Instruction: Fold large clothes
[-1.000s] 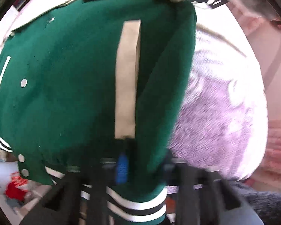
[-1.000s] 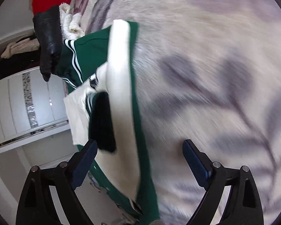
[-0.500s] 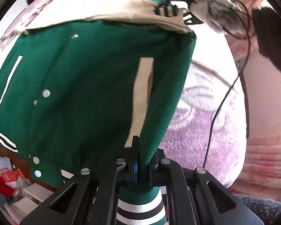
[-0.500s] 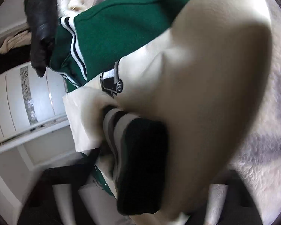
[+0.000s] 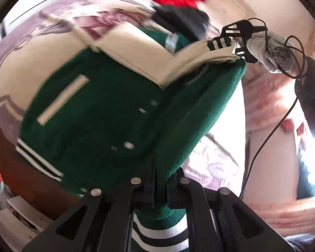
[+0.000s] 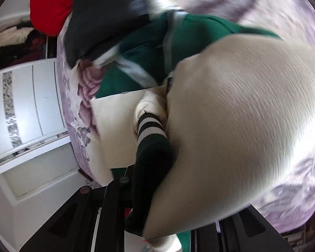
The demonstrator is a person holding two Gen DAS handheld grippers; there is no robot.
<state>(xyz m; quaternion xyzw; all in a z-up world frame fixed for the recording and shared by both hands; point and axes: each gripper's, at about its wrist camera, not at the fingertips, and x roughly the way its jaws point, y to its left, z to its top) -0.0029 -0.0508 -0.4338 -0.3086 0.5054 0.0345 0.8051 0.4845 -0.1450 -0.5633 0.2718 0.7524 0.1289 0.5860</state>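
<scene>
A green varsity jacket (image 5: 107,113) with cream sleeves (image 5: 136,56) and striped ribbing lies partly lifted over the purple floral bed. My left gripper (image 5: 159,191) is shut on the jacket's green hem fold, just above the striped waistband (image 5: 159,233). In the right wrist view the cream sleeve (image 6: 237,126) bulges across the frame. My right gripper (image 6: 157,205) is shut on the sleeve at its dark striped cuff (image 6: 151,147). The right gripper (image 5: 241,35) also shows far off in the left wrist view, holding the sleeve edge.
The purple floral blanket (image 6: 283,6) covers the bed. A red garment (image 6: 50,6) and a black garment (image 6: 103,10) lie at the bed's far end. White wardrobe doors (image 6: 27,105) stand to the left. A black cable (image 5: 268,134) hangs at the right.
Both grippers have lifted and carried the jacket: the green body has swung up and over. The right gripper, open a second ago, has shut on the cream sleeve and pulled it up.
</scene>
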